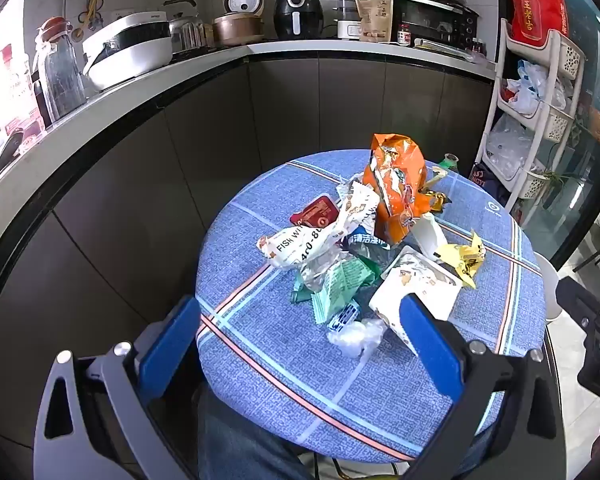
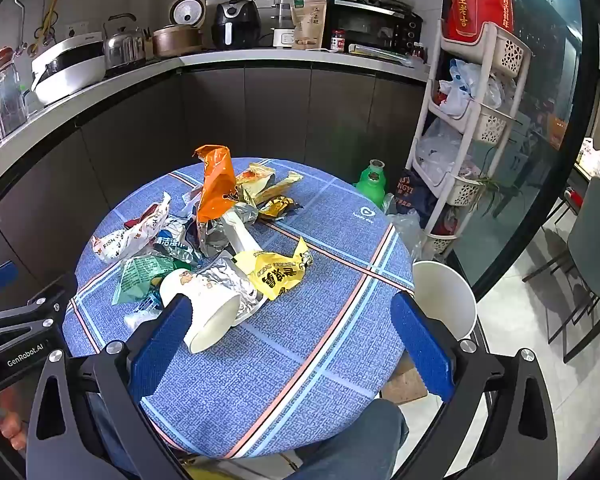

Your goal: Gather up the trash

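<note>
Along the top of the frame a black air fryer (image 1: 298, 14) stands between a white rice cooker (image 1: 245, 0) and a black toaster oven (image 1: 436, 20). At right, a white tiered rack (image 2: 470, 128) carries a red bag (image 2: 478, 4). A green bottle (image 2: 372, 182) sits nearby.

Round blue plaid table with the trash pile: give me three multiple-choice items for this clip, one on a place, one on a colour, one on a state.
1. Where does the white plastic bin stand?
A. on the table
B. beside the table's edge, on the floor
C. on the counter

2. What colour is the tall crumpled snack bag at the pile's far side?
A. orange
B. purple
C. black

3. How does the white paper cup lie?
A. upright
B. on its side
C. held in a gripper

Answers: 1 B, its rim shows below the round blue plaid table; 2 A, bright orange foil; 3 B, its open mouth faces sideways, with both grippers open and empty.
</note>
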Motion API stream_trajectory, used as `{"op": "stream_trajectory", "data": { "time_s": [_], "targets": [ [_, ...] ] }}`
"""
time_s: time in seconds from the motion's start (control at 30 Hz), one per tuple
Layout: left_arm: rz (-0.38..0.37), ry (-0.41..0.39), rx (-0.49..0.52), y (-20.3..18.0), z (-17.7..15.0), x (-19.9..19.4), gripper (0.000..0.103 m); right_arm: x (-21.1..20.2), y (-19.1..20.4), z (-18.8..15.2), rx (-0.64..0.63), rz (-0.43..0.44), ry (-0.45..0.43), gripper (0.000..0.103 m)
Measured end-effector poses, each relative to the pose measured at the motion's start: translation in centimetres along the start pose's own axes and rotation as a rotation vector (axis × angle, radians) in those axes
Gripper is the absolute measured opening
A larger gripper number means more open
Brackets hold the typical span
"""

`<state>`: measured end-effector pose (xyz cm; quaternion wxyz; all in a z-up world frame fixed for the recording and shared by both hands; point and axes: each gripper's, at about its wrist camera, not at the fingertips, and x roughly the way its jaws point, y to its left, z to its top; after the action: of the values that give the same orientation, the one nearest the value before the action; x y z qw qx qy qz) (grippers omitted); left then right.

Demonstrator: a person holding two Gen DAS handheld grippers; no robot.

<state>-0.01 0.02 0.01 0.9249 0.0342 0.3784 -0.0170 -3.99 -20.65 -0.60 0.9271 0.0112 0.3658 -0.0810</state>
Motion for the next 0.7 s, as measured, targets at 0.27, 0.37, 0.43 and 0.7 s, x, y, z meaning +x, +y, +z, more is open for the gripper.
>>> {"op": "stream_trajectory", "data": {
  "time_s": [0.27,0.37,0.43,0.7],
  "targets": [
    [0.000,-0.002,0.001,0.01,0.08,-0.08,0.100,-0.09,0.04,-0.03,0.000,0.001,-0.003,0.095],
    [0.001,0.001,-0.001,0.01,-0.01,0.05,0.100,-0.07,0.03,-0.06,0.000,0.000,-0.002,0.095],
    [0.002,0.003,-0.001,-0.02,-0.02,0.12,0.100,-0.09,0.05,-0.08,-0.001,-0.001,-0.003,0.095],
    [0.002,0.004,0.000,0.15,-0.23,-0.02,0.100,-0.10,0.06,-0.15,-0.001,0.000,-0.004,0.095]
  ]
}}
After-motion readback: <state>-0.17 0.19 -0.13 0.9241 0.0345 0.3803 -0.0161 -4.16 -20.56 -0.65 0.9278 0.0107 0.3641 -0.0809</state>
